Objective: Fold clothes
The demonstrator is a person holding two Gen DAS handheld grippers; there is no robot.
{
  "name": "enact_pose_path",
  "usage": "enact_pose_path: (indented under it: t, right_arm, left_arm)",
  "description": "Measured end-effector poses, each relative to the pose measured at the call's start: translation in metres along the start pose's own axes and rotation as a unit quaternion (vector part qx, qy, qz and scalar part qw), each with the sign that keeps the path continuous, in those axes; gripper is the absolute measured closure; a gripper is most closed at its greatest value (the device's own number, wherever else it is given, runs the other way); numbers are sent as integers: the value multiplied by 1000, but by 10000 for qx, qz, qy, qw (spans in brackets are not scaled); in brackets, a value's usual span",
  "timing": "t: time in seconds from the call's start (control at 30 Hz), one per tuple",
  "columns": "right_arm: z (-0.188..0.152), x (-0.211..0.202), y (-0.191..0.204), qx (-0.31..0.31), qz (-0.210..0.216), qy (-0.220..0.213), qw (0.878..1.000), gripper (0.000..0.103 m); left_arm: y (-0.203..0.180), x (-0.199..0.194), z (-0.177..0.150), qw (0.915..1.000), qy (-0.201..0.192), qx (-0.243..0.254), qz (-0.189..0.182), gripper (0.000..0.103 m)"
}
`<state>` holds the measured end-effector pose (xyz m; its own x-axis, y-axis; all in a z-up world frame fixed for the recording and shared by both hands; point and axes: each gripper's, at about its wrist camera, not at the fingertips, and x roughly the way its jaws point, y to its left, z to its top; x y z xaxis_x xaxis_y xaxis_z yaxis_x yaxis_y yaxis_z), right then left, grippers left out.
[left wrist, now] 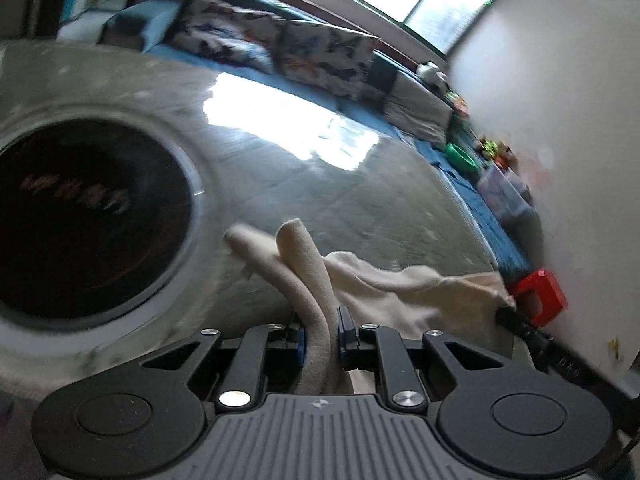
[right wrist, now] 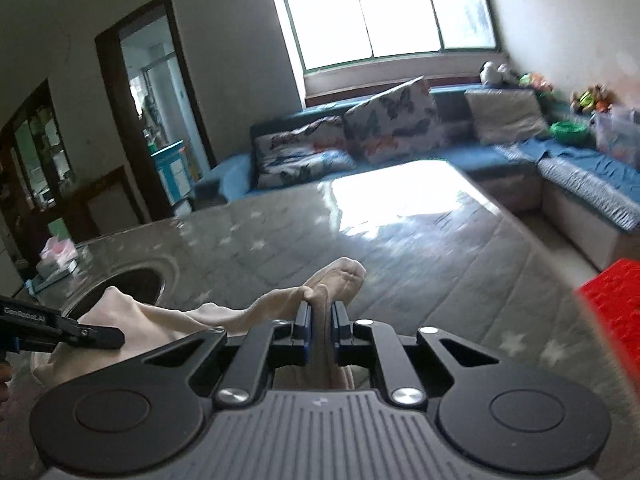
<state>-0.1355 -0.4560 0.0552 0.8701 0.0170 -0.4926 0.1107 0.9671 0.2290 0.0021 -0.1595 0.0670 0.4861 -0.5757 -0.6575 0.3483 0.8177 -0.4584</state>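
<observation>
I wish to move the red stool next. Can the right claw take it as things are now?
Probably not yet. The right claw is shut on the cream cloth, so it must let go first; the red stool stands close on its right.

Open glossy surface (right wrist: 420, 248) ahead; round dark recess (left wrist: 88, 216) at left, red stool (right wrist: 616, 320) crowding right edge.

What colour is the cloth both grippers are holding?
Cream, plain with no pattern. The cloth shows best in the right wrist view.
</observation>
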Motion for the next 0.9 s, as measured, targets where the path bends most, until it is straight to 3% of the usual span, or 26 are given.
enact_pose_path:
  t: [0.6, 0.9]
  right_arm:
    - [20, -36, -92, 376, -1388, -407, 9888, 94]
    - [1, -26, -127, 648, -1899, -141, 9796, 94]
  left_arm:
    - [-113, 99, 18, 9926, 501, 905, -632, 88]
    - [-118, 140, 4, 9896, 909, 1039, -414, 86]
